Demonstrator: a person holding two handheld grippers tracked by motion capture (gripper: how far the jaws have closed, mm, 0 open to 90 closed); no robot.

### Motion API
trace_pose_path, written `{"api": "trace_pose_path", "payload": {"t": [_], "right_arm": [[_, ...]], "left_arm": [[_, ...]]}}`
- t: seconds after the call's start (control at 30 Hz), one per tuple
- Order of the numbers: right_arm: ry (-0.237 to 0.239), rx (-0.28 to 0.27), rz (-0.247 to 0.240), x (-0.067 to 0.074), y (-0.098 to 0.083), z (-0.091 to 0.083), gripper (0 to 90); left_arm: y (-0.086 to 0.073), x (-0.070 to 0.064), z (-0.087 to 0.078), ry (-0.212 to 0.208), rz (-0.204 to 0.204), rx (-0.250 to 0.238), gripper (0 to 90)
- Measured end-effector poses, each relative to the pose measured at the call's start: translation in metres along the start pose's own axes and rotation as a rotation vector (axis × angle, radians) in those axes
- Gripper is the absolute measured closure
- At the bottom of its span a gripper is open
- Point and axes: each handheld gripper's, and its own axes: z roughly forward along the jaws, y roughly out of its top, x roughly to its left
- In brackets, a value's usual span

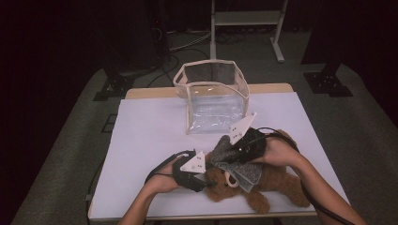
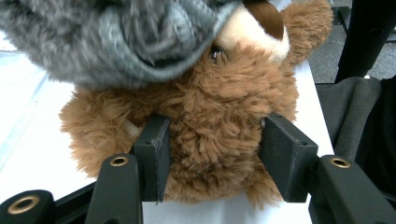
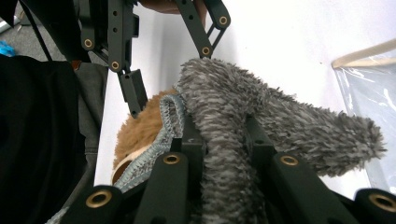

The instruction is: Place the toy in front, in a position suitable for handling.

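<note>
A brown teddy bear (image 1: 277, 180) lies on its back near the front edge of the white table (image 1: 150, 140). A grey fuzzy knitted garment (image 1: 240, 172) is draped over its head. My left gripper (image 1: 206, 180) is shut on the bear's head, and in the left gripper view both pads (image 2: 154, 154) sink into the brown fur (image 2: 219, 107) under the grey garment (image 2: 116, 37). My right gripper (image 1: 234, 154), just above the head, is shut on a fold of the garment (image 3: 280, 116). The right gripper view also shows the bear's face (image 3: 140, 130) below and a finger (image 3: 132, 91) of the left gripper beyond.
A clear plastic pouch with beige trim (image 1: 213, 93) stands open at the back middle of the table. Behind the table are a metal stand (image 1: 244, 18), cables and dark floor. The table's front edge runs close under the bear.
</note>
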Motion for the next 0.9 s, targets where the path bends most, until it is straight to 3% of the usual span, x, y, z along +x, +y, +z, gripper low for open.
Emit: {"api": "trace_pose_path", "payload": {"t": [0.1,0.27,0.4,0.53,0.63,0.7,0.9], "right_arm": [[0.008,-0.003,0.008,-0.001,-0.003,-0.001,74.7],[0.014,-0.041,0.061,-0.007,-0.024,-0.010,74.7],[0.030,-0.078,0.052,-0.005,-0.019,-0.005,74.6],[0.028,-0.054,0.038,-0.005,-0.017,-0.006,74.6],[0.016,-0.018,0.053,-0.007,-0.027,-0.012,74.5],[0.016,-0.024,0.070,-0.008,-0.031,-0.012,74.5],[0.013,-0.055,0.037,-0.004,-0.017,-0.005,74.4]], "left_arm": [[-0.001,0.000,-0.001,-0.003,-0.001,-0.008,46.9],[0.001,0.000,-0.001,-0.007,-0.001,-0.008,47.2],[0.001,0.000,0.001,-0.015,0.000,-0.004,47.0],[0.000,0.000,0.000,-0.012,0.006,-0.002,47.4],[0.001,-0.001,0.000,-0.012,0.007,-0.005,47.1],[0.002,-0.001,0.001,-0.012,0.005,0.000,47.1],[0.001,-0.001,0.000,-0.014,0.008,0.012,47.1]]}}
